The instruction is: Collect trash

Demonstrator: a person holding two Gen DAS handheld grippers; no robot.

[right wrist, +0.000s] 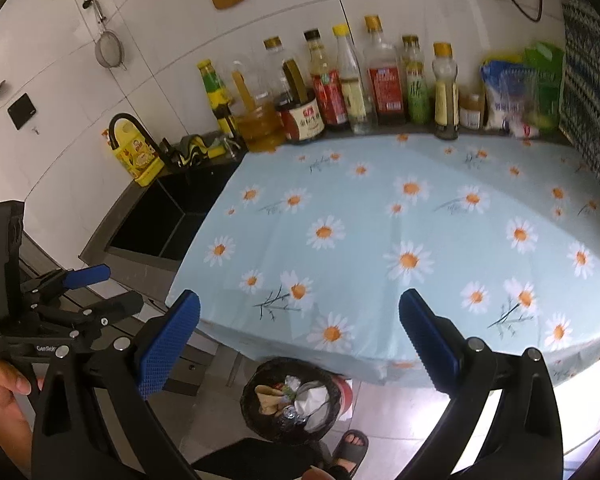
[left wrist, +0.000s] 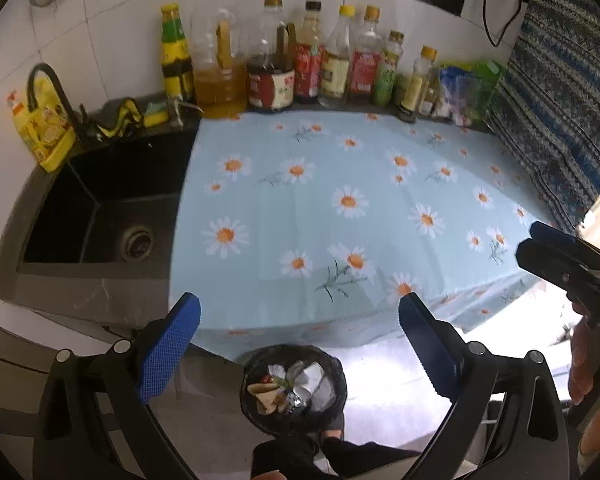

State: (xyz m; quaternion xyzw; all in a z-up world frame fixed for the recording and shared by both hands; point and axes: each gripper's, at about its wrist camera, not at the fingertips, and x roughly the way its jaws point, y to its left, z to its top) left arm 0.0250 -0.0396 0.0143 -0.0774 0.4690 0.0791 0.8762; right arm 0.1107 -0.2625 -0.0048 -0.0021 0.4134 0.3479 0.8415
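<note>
1. The left claw [left wrist: 299,334] is spread wide with nothing between its blue pads; the right claw [right wrist: 299,332] is equally wide open and empty.
2. The trash [left wrist: 296,388] already sits in the black-lined bin [left wrist: 256,404] on the floor, just below the counter's front edge: crumpled paper, wrappers and some brownish scraps.
3. The daisy cloth [left wrist: 340,200] covering the counter shows no loose litter; only bottles [left wrist: 324,64] and packets line its back edge, with the sink [left wrist: 100,216] past its left edge.
4. The relation that matters: the bin lies straight below and between the fingers of both claws, about centred in each wrist view, so neither hand is clearly nearer.
5. Judging by this, collecting looks essentially finished; any further piece would drop straight down into the bin.
</note>
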